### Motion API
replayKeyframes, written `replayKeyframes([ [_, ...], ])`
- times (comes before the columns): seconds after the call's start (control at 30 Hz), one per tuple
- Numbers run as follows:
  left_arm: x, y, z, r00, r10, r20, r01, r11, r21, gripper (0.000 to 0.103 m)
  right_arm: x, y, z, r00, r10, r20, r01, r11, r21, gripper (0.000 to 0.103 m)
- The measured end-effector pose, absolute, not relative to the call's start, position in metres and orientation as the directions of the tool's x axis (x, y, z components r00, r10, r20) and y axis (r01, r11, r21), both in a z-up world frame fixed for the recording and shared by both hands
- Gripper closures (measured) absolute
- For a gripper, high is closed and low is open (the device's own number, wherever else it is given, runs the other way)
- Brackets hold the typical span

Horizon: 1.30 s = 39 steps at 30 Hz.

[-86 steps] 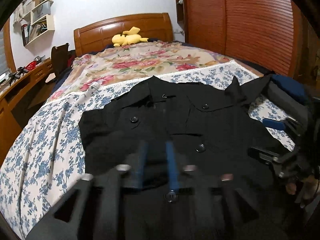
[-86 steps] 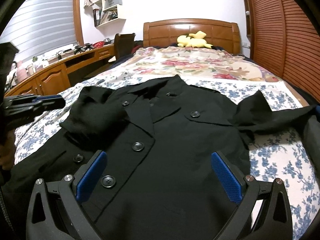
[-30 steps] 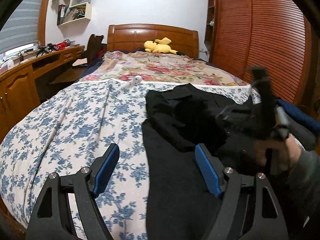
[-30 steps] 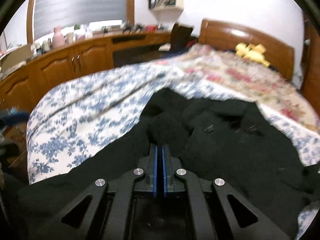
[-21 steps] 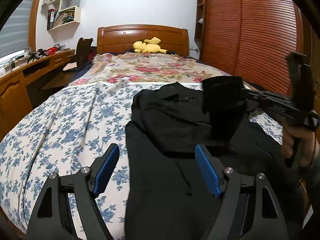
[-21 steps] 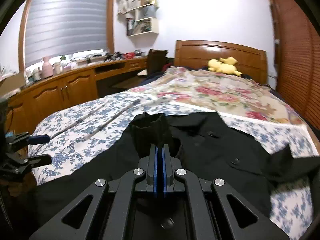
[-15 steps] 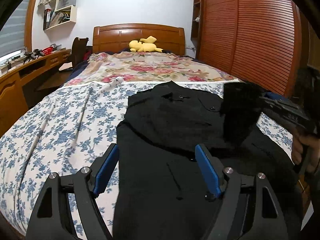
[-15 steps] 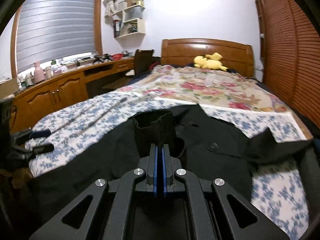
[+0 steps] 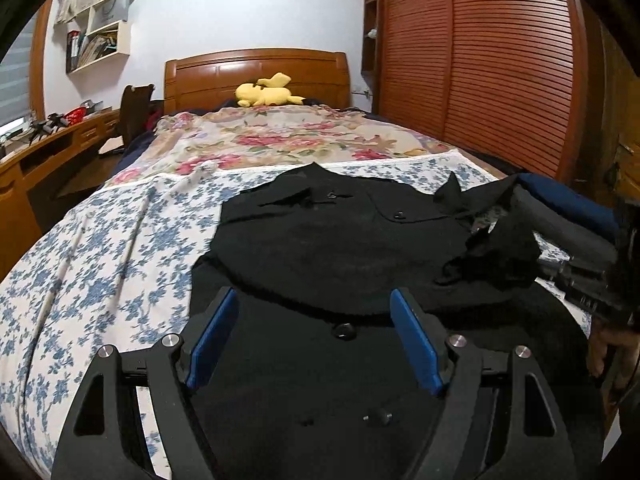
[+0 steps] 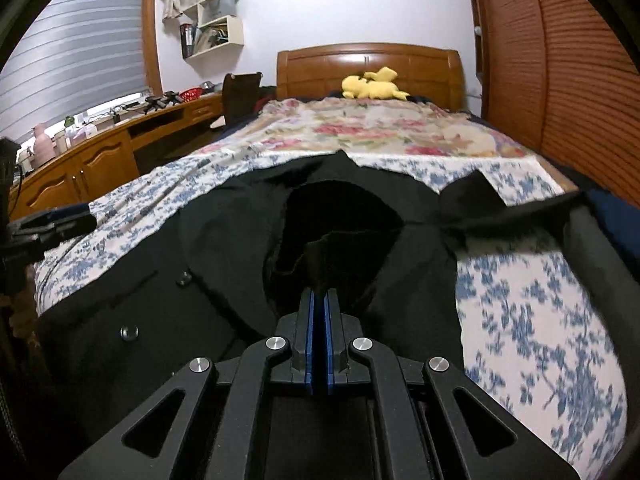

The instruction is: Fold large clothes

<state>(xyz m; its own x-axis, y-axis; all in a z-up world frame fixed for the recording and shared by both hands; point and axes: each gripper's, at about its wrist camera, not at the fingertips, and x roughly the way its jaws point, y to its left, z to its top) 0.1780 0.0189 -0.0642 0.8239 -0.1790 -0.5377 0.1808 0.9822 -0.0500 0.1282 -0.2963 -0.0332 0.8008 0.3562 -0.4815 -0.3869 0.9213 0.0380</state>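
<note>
Right claw (image 10: 319,300) pinching black coat (image 9: 344,240) sleeve; left claw (image 9: 314,336) wide

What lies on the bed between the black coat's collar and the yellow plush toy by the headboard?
Bedding only: the blue-flowered sheet, then the rose-patterned blanket, between black coat and yellow plush toy. Both wrist views show it.

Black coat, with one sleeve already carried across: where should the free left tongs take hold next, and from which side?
Probably the black coat by its left side edge, approached from the bare bedspread. That edge lies flat and exposed; the left tongs are open above it.
</note>
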Motion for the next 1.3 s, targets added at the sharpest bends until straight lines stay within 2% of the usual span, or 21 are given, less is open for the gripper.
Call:
replayKeyframes([
  [0.1,0.18,0.008,-0.066,0.819,-0.196,-0.539,0.203,0.978,-0.047,0.024,0.135,-0.284,-0.03,0.788,0.361,-0.5,-0.385,0.921,0.058,0.098],
  [0.2,0.183,0.001,-0.073,0.807,-0.195,-0.558,0.217,0.976,-0.027,0.024,0.127,-0.285,-0.025,0.777,0.359,-0.516,-0.392,0.919,0.05,0.091],
  [0.27,0.185,-0.004,-0.074,0.808,-0.196,-0.556,0.225,0.974,-0.016,0.024,0.12,-0.285,-0.022,0.779,0.342,-0.526,-0.385,0.923,0.031,0.079],
  [0.3,0.185,-0.005,-0.074,0.808,-0.194,-0.556,0.228,0.974,-0.008,0.024,0.119,-0.285,-0.02,0.776,0.342,-0.53,-0.387,0.922,0.028,0.067],
  [0.37,0.188,-0.008,-0.075,0.807,-0.192,-0.558,0.23,0.973,-0.002,0.024,0.113,-0.288,-0.016,0.773,0.345,-0.531,-0.392,0.919,0.027,0.055],
  [0.53,0.204,-0.014,-0.081,0.788,-0.234,-0.57,0.251,0.967,-0.049,0.024,0.103,-0.3,-0.004,0.783,0.344,-0.517,-0.381,0.924,0.038,0.055],
  [0.87,0.246,-0.035,-0.096,0.785,-0.275,-0.555,0.301,0.953,-0.046,0.024,0.112,-0.31,0.015,0.823,0.301,-0.482,-0.353,0.936,-0.017,0.055],
  [1.1,0.254,-0.041,-0.116,0.78,-0.268,-0.566,0.307,0.951,-0.028,0.024,0.15,-0.297,-0.014,0.757,0.295,-0.582,-0.38,0.925,-0.026,0.055],
  [1.23,0.25,-0.046,-0.121,0.785,-0.26,-0.562,0.311,0.951,-0.006,0.024,0.165,-0.294,-0.049,0.696,0.262,-0.668,-0.377,0.926,-0.03,0.055],
  [1.3,0.247,-0.048,-0.122,0.787,-0.263,-0.558,0.318,0.948,0.001,0.024,0.166,-0.295,-0.061,0.679,0.272,-0.682,-0.383,0.924,-0.012,0.055],
])
